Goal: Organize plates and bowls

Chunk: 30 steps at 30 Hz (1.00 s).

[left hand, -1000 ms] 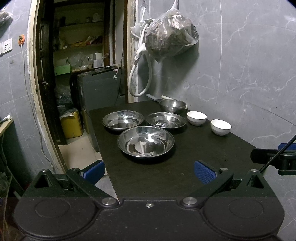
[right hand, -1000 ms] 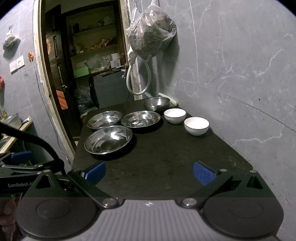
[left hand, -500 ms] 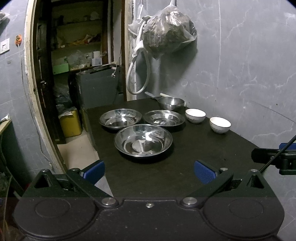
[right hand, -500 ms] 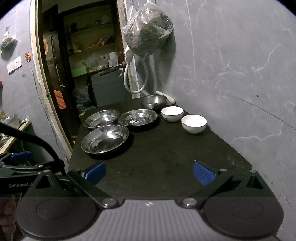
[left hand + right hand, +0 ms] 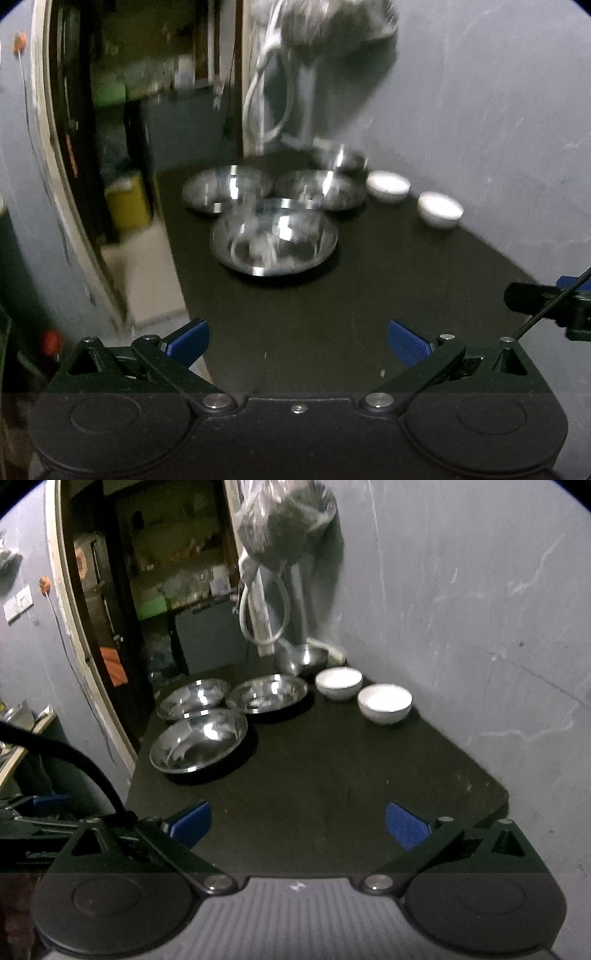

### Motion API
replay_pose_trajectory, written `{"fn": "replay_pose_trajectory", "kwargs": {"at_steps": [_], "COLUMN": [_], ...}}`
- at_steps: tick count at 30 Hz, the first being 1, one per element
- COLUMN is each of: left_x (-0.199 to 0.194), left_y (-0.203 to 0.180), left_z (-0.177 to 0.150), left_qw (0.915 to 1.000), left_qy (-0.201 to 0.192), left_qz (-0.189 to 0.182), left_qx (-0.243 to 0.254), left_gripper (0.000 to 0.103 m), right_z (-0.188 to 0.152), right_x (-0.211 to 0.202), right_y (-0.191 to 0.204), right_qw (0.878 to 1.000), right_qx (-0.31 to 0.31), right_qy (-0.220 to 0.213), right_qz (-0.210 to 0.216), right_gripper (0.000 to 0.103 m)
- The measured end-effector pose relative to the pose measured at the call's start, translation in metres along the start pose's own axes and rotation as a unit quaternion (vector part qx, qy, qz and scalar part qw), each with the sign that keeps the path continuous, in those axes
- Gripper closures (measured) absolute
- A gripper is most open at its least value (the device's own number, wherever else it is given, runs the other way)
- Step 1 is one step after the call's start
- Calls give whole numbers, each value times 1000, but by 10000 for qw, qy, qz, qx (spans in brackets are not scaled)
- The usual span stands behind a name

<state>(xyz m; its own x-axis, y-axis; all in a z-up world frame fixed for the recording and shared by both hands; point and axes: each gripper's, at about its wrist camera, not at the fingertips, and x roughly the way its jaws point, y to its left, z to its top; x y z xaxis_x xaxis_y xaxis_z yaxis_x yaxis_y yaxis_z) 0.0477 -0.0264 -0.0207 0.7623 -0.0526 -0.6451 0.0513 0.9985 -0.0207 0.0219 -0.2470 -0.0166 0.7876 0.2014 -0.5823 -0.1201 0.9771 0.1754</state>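
Note:
Three shallow steel plates lie on the black table (image 5: 332, 782): the nearest plate (image 5: 275, 240) (image 5: 199, 740), a far-left plate (image 5: 227, 188) (image 5: 194, 701) and a far-middle plate (image 5: 321, 188) (image 5: 267, 698). Behind them stands a small steel bowl (image 5: 303, 659) (image 5: 341, 158). Two white bowls, one farther (image 5: 339, 683) (image 5: 388, 184) and one nearer (image 5: 385, 703) (image 5: 440, 209), sit by the wall. My left gripper (image 5: 297, 339) and right gripper (image 5: 298, 821) are both open and empty, hovering over the table's near edge, well short of the dishes.
A grey marble wall (image 5: 480, 609) runs along the table's right side. A plastic bag (image 5: 288, 520) and a hose loop (image 5: 264, 609) hang above the far end. To the left a doorway (image 5: 155, 590) opens onto shelves, with a yellow can (image 5: 127, 201) on the floor.
Both views have shifted forward and tipped slightly, so the dishes sit a little nearer and lower. The left wrist view is now motion-blurred. Nothing on the table has moved.

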Motion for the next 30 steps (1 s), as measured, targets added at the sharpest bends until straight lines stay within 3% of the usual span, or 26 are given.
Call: {"fn": "replay_pose_trajectory", "kwargs": {"at_steps": [9,15,20,26,30], "left_x": [31,64,88,108,121], "left_y": [24,51,63,87,115], "left_z": [19,47,73,98,124], "left_qw": [9970,9891,9825,9772,9758], "left_qy": [490,767,957,1040,841], "left_qz": [417,794,1117,1238,1172], "left_qx": [-432,-971,-1144,-1378,-1646], "left_gripper": [1,1,1,1,1], "right_z": [22,45,59,82,108], "right_x": [49,90,128,161,188], "right_y": [-2,-7,-9,4,17], "right_qw": [9974,9967,9952,9933,9929], "right_qx": [-286,-335,-206,-279,-340], "right_qy": [643,589,588,534,448], "right_qz": [145,443,753,983,1049], "right_gripper": [0,0,0,0,0]}}
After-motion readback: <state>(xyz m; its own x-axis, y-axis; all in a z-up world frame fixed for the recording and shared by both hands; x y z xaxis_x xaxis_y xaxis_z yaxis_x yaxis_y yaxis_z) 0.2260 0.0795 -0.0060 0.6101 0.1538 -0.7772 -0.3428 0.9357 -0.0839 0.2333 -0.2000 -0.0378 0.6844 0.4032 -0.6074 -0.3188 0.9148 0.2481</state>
